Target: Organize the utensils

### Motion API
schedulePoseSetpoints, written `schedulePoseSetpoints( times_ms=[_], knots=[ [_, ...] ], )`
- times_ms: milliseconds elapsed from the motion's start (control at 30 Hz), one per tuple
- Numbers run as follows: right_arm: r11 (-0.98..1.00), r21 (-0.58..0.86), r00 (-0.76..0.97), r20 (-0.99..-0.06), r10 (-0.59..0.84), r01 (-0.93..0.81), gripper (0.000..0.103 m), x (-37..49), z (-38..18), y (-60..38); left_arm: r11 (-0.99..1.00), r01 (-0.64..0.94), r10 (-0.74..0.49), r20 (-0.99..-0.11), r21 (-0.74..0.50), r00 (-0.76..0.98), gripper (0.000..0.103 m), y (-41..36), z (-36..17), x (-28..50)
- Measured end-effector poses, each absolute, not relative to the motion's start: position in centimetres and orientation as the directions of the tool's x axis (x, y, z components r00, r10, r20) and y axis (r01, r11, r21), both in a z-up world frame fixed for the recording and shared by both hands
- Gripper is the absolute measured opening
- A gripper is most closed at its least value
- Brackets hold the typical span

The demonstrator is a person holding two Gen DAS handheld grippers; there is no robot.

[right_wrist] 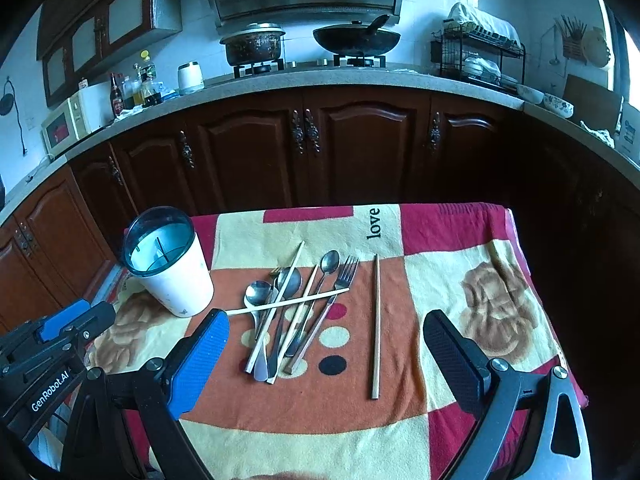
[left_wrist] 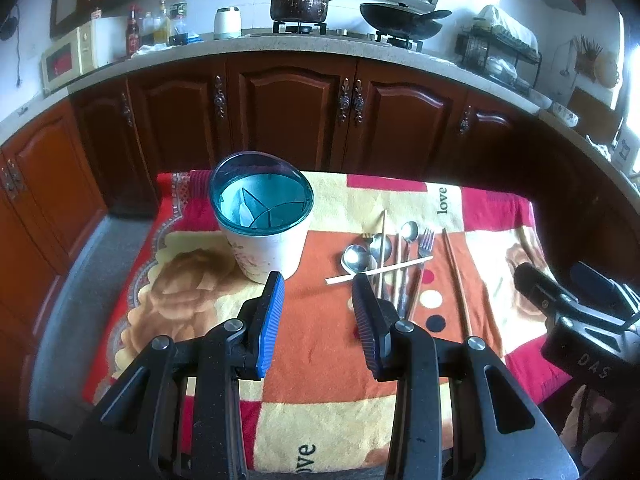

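1. Utensils (right_wrist: 296, 312) lie in a loose crossed heap near the middle of the worktop (right_wrist: 460, 240), on its patterned cloth: spoons, forks and pale chopsticks overlapping. One darker chopstick (right_wrist: 375, 326) lies apart, toward the right edge.
2. A white utensil holder (left_wrist: 266, 224) with a teal divided insert stands upright near the far left corner, empty as far as can be seen; its compartments suggest sorting by kind.
3. Left gripper (left_wrist: 318, 280) hangs above the cloth between holder and heap, jaws fairly wide, holding nothing.
4. Right gripper (right_wrist: 326, 322) hangs over the heap, jaws wide and empty, likely placed for a first pick.
5. Only the right wrist view shows the utensil handles' near ends; the left wrist view looks deeper into the holder's dividers.
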State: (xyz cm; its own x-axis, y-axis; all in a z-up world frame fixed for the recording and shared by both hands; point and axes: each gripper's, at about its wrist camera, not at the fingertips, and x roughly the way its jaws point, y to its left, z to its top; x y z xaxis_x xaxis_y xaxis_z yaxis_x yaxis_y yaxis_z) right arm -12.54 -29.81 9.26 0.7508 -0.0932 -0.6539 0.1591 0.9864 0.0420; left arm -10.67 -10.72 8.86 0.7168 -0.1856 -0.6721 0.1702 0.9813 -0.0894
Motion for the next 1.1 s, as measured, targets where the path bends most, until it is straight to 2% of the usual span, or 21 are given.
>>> schedulePoseSetpoints(
  times_ms=[1100],
  knots=[
    [0.988,0.028,0.743,-0.662,-0.096,0.153,0.097,-12.13,8.55,-29.67,0.983,0.169,-0.173,-0.686,-0.075,0.707,0.034,-10.52,8.15,-10.0]
  ],
)
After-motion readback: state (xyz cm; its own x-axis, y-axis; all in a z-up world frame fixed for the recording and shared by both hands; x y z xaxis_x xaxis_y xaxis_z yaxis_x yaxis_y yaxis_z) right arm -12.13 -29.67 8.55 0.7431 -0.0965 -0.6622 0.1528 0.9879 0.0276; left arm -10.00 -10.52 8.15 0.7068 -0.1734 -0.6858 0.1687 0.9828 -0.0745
